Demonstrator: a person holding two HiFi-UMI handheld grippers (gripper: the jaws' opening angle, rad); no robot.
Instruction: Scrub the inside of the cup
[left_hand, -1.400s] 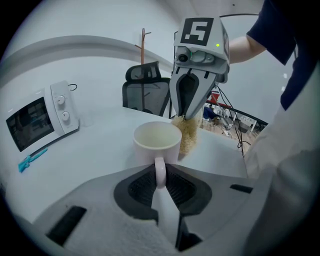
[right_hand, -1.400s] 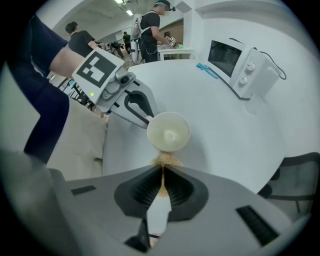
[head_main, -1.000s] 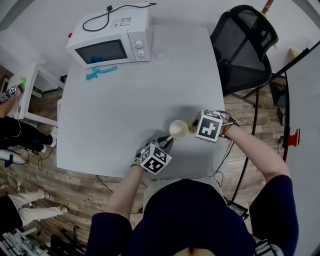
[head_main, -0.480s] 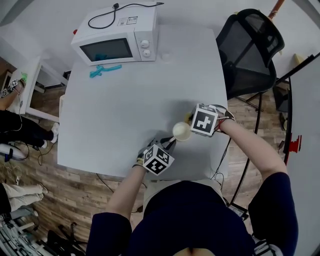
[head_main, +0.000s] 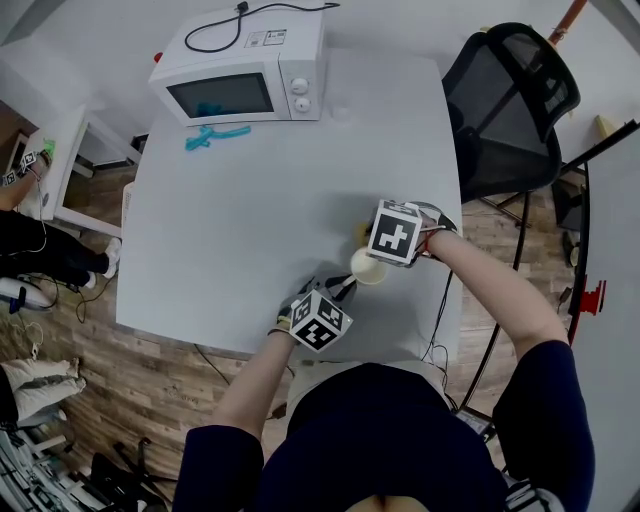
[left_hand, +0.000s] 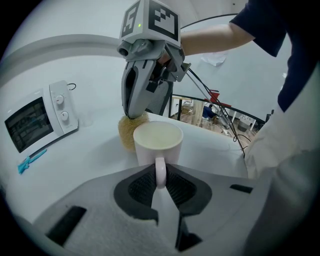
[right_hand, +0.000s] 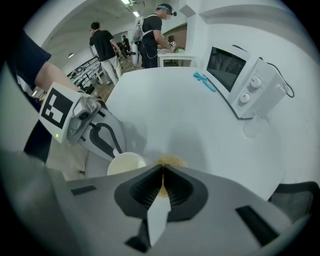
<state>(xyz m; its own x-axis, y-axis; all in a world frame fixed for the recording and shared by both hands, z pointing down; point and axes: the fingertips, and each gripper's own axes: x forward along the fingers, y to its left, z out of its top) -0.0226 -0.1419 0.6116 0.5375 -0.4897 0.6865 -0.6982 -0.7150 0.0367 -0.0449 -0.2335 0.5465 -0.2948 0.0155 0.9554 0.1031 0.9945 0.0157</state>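
I am clamping the left gripper (left_hand: 161, 176) on the cup (left_hand: 156, 142) handle and pinching a scrubber (left_hand: 129, 131) in the right gripper (right_hand: 162, 170) just beside the cup; the scrubbing inside apparently remains to be done.

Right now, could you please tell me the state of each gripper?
Left gripper: jaws closed on the handle of the white cup.
Right gripper: jaws closed on a tan scrubber, beside the white cup.

White microwave (head_main: 245, 75) on table (head_main: 250, 220), far edge; teal tool (head_main: 216, 136) before it; black chair (head_main: 520, 85) alongside.
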